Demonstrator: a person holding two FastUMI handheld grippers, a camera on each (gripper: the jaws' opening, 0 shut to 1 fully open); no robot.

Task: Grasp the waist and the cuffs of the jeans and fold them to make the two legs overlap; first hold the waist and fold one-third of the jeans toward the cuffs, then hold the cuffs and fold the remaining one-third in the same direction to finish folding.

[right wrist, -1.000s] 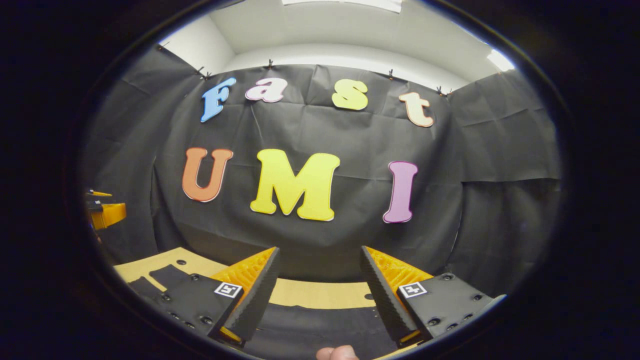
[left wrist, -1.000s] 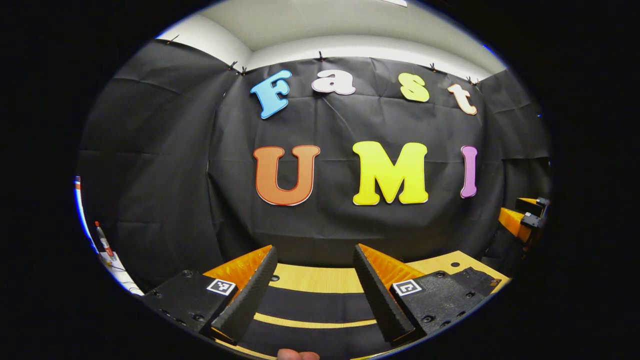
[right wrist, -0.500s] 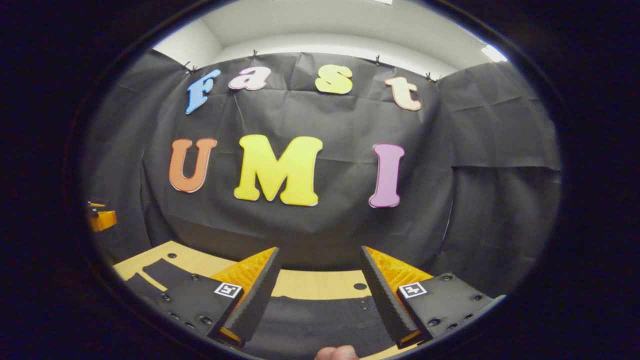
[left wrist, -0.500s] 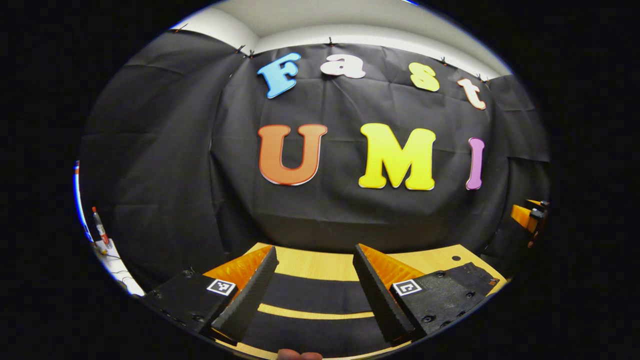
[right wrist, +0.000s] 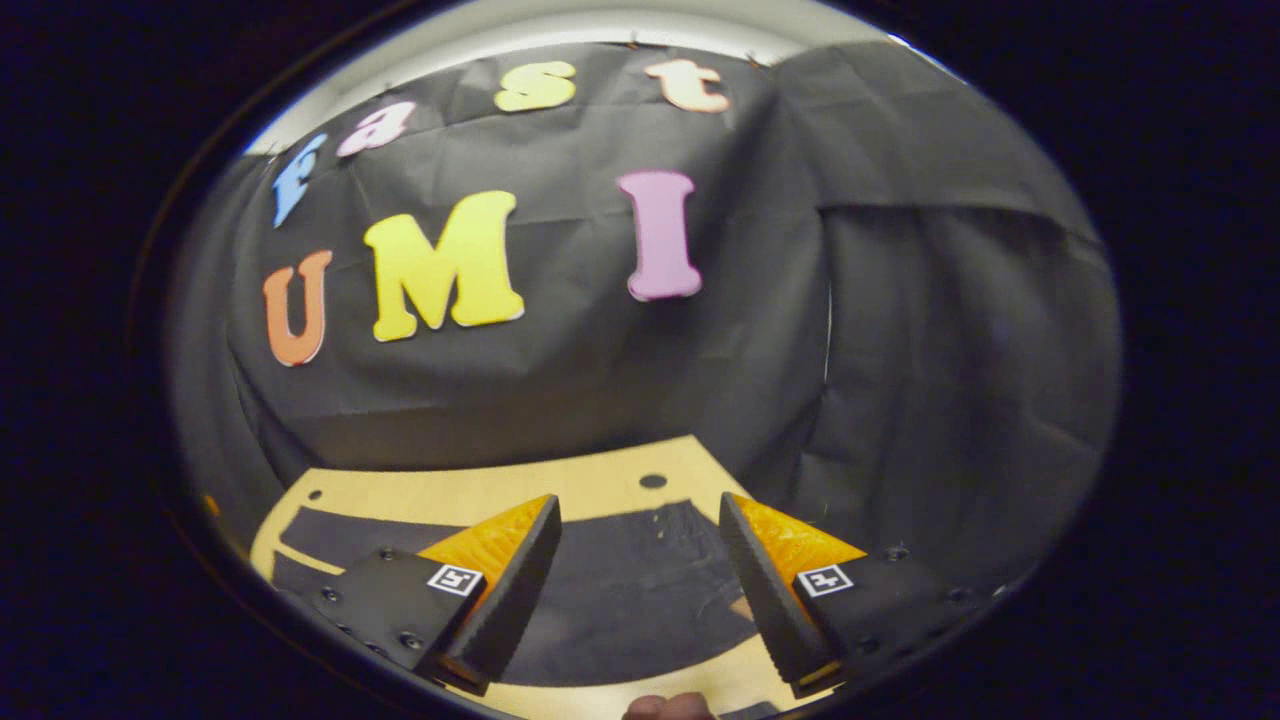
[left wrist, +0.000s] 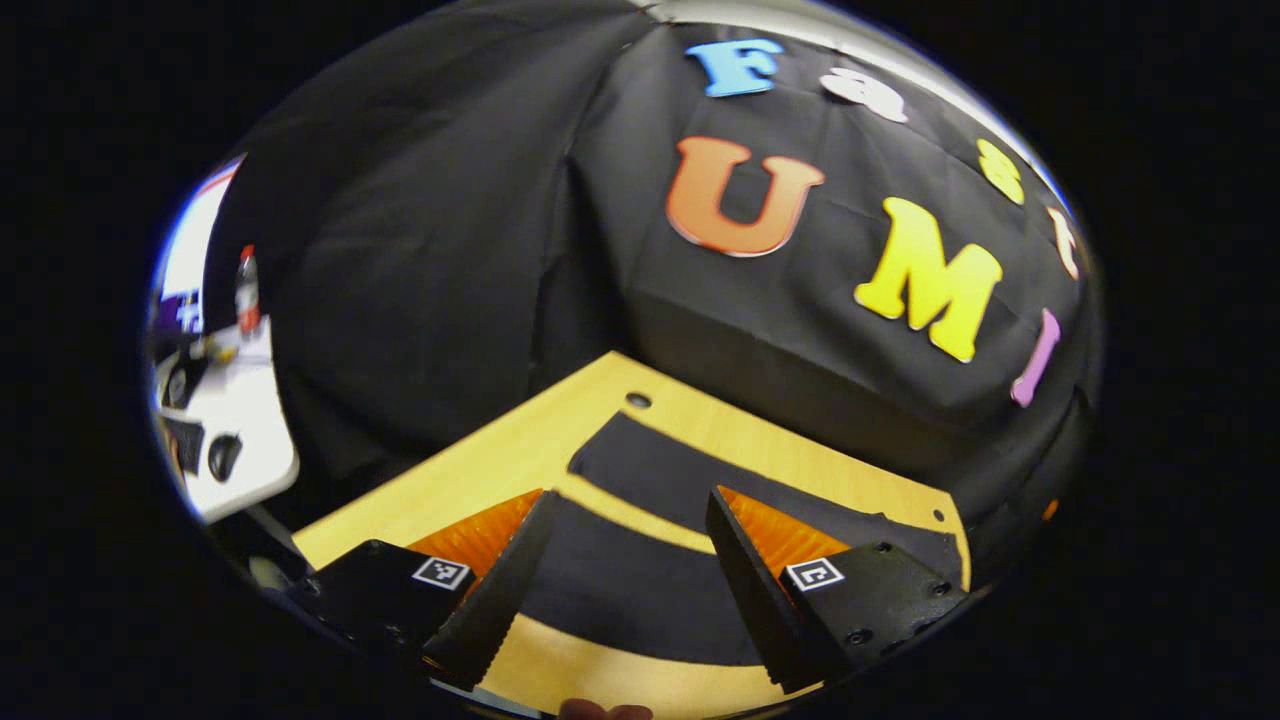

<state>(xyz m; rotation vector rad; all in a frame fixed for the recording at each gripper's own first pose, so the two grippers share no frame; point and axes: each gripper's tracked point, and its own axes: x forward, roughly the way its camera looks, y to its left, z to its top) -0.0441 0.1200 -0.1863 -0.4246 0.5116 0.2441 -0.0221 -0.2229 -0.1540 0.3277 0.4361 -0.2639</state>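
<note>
Jaws on the left gripper [left wrist: 625, 590] and right gripper [right wrist: 640, 590] are spread wide, nothing held, hovering above black jeans [left wrist: 630, 590] laid on the table [left wrist: 480, 470].

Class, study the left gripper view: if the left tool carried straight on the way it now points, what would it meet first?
Most likely the dark jeans lying flat on the wooden table. The left tool is open and tilted down over them; depth is uncertain.

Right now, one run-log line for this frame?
phase: pre-grasp | left gripper: open, over jeans | right gripper: open, over jeans | jeans: flat, legs apart on table, unfolded
</note>
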